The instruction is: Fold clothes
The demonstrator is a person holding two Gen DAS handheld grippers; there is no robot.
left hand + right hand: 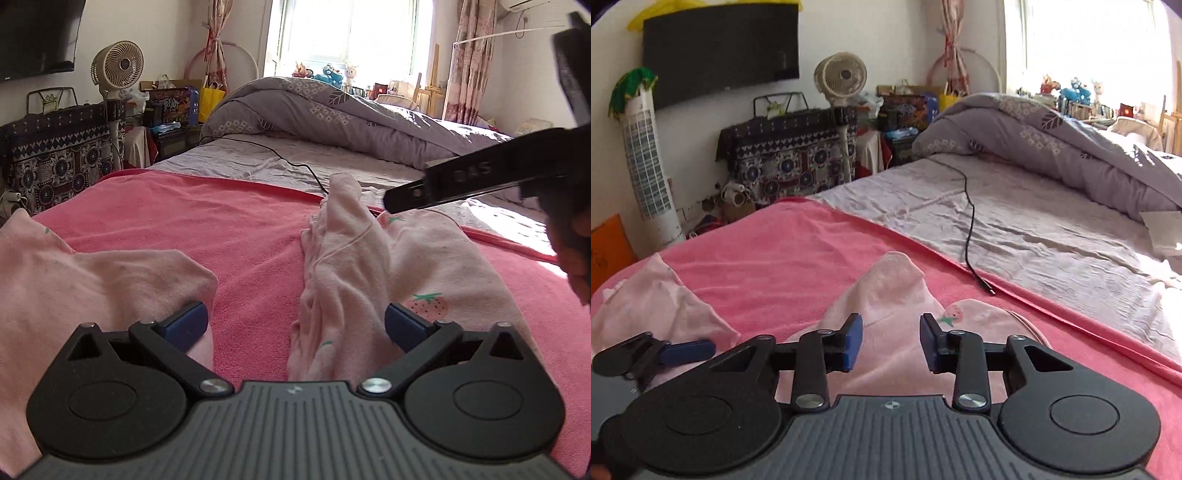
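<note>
While both tools hang low over the bed, neither has hold of anything: the left tool (pixel 295 325) is spread wide, its blue pads sitting either side of a gap, and the right tool (pixel 891 341) is about half open with nothing between its pads. Straight ahead at 12 o'clock from each lies the pale pink strawberry-print garment (pixel 369 266), rumpled and bunched on the pink blanket (pixel 192 218), one flap poking up toward 12, another part off at 9 o'clock. Further out at 1 o'clock there's a black cable (pixel 969 221) on the grey sheet. My guess is we're at the grab-and-spread stage: next move needs each tool to close on an edge or corner.
</note>
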